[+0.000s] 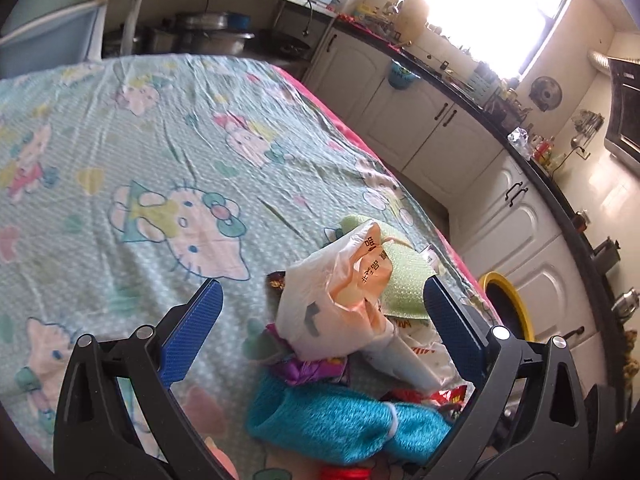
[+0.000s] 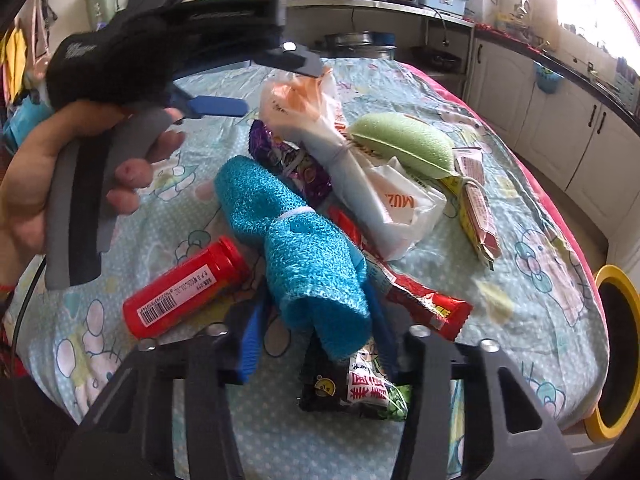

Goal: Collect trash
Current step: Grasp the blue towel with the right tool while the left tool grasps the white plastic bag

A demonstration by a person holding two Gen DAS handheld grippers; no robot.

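Our right gripper (image 2: pixel 316 332) pinches the teal cloth (image 2: pixel 304 240); left gripper (image 1: pixel 320 312) spread around the plastic bag (image 1: pixel 340 292); we risk dragging the red wrapper (image 2: pixel 416 296) off the table (image 2: pixel 520 320).

The left gripper (image 1: pixel 320 304) points forward and down, its two blue-padded fingers (image 1: pixel 192 332) spread wide with neither pad pressing on anything. In the right wrist view a bare left hand (image 2: pixel 52 184) wraps the grey handle, under a black strap. The right gripper (image 2: pixel 316 332) also tilts downward, its blue pads drawn in close on both sides of a turquoise scrubbing cloth (image 2: pixel 296 248); they seem to pinch it, though its folds partly hide the contact.
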